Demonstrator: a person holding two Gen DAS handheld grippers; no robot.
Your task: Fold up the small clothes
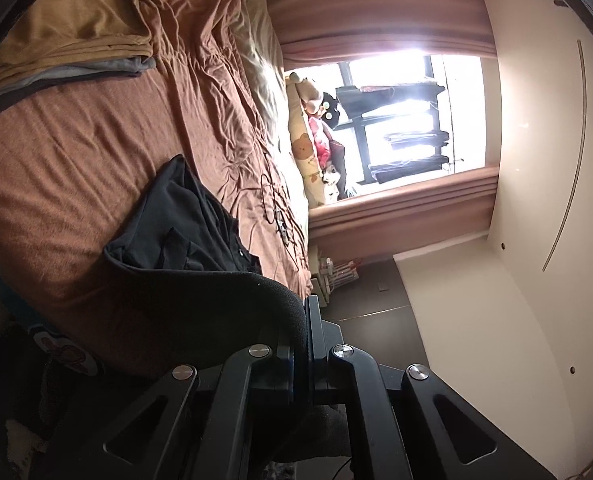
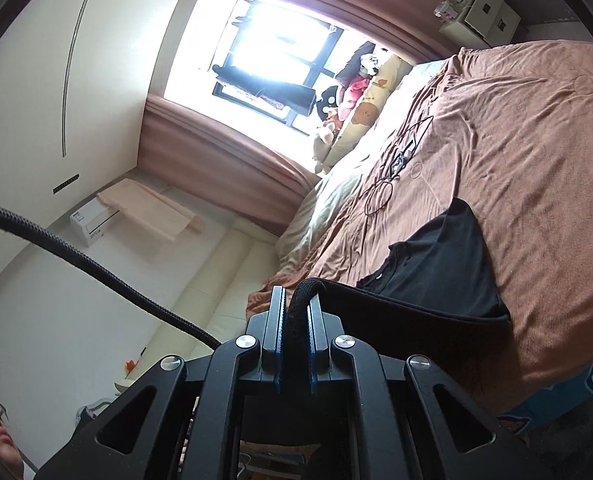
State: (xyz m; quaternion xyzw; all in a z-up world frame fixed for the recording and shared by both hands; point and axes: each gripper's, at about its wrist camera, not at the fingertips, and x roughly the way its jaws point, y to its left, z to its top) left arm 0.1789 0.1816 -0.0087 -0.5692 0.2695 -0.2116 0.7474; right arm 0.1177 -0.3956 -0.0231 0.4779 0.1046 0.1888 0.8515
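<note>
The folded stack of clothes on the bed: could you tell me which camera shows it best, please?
The left wrist view: the tan and grey folded stack lies on the brown bedspread. The right wrist view doesn't show it.

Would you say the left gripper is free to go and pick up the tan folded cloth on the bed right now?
Probably not yet: the left gripper has its jaws shut on the black garment, which it holds together with the right gripper. The tan folded cloth lies apart, across the bed.
</note>
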